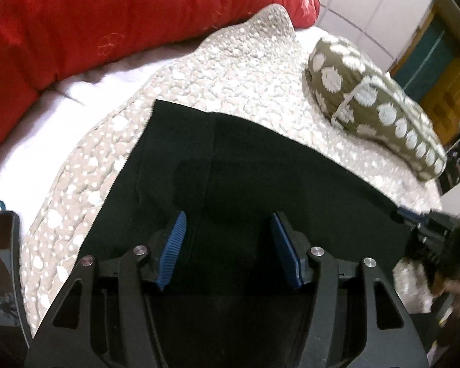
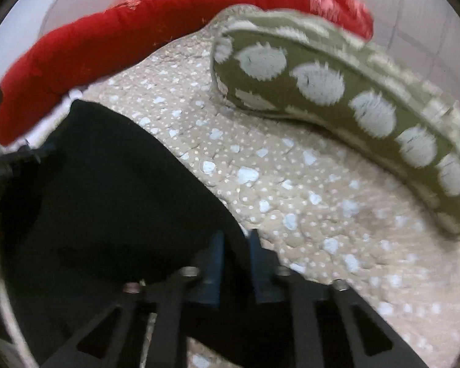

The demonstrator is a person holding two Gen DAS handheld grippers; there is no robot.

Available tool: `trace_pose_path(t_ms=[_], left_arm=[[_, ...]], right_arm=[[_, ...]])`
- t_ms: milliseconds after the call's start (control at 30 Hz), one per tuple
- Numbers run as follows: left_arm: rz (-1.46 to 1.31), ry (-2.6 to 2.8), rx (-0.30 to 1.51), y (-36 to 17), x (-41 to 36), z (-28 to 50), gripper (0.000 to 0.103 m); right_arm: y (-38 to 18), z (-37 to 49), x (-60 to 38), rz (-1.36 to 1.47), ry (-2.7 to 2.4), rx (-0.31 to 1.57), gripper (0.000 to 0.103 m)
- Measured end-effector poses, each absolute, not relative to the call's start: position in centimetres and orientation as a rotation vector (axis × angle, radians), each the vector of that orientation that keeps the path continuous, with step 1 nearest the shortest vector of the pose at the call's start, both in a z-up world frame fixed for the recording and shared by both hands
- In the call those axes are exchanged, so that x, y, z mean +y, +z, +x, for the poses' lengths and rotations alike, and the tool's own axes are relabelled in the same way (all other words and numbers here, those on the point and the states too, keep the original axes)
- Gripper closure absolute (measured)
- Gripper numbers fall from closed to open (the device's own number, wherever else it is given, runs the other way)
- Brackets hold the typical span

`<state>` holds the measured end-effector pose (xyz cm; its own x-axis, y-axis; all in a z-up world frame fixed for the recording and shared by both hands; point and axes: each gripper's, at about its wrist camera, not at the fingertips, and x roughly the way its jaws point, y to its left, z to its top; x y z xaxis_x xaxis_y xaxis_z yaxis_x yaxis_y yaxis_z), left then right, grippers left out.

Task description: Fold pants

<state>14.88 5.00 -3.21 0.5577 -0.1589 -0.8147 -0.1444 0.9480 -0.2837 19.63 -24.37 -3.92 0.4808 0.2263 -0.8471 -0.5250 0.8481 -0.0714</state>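
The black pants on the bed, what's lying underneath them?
The black pants lie on a beige quilted bedspread with white spots, which shows along their far and side edges. Anything beneath their middle is covered.

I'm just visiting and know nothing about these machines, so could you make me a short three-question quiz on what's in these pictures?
1. True or false: the black pants lie on a speckled beige quilt.
2. Which gripper has its jaws standing apart?
A. left gripper
B. right gripper
3. Fill in: the spotted olive pillow lies in front of a ____ cushion.

Key:
1. True.
2. A. The left jaws stand apart over the pants, pressing nothing; the right jaws are closed at the pants' edge, though blur hides whether they hold cloth.
3. Red.
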Motion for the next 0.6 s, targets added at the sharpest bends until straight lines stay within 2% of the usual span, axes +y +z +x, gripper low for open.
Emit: trace_pose_path(t_ms=[133, 333, 433, 600], left_arm=[[-0.363, 0.064, 0.936, -1.4, 6.9, 13.2, 0.046], [-0.438, 0.111, 0.827, 1.7, 10.4, 8.1, 0.046], [-0.461, 0.140, 0.789, 2.4, 11.9, 5.4, 0.046], [-0.463, 0.158, 0.788, 2.5, 13.0, 2.6, 0.046]], right_arm=[[-0.8, 15.5, -24.0, -0.318, 0.464, 0.862, 0.098], [4.6, 4.3, -23.9, -0.280, 0.546, 0.691, 0.099], [3.4, -0.9, -23.0, -0.262, 0.611, 0.715, 0.099], [-3.3, -5.8, -21.9, -0.258, 0.633, 0.888, 0.098]])
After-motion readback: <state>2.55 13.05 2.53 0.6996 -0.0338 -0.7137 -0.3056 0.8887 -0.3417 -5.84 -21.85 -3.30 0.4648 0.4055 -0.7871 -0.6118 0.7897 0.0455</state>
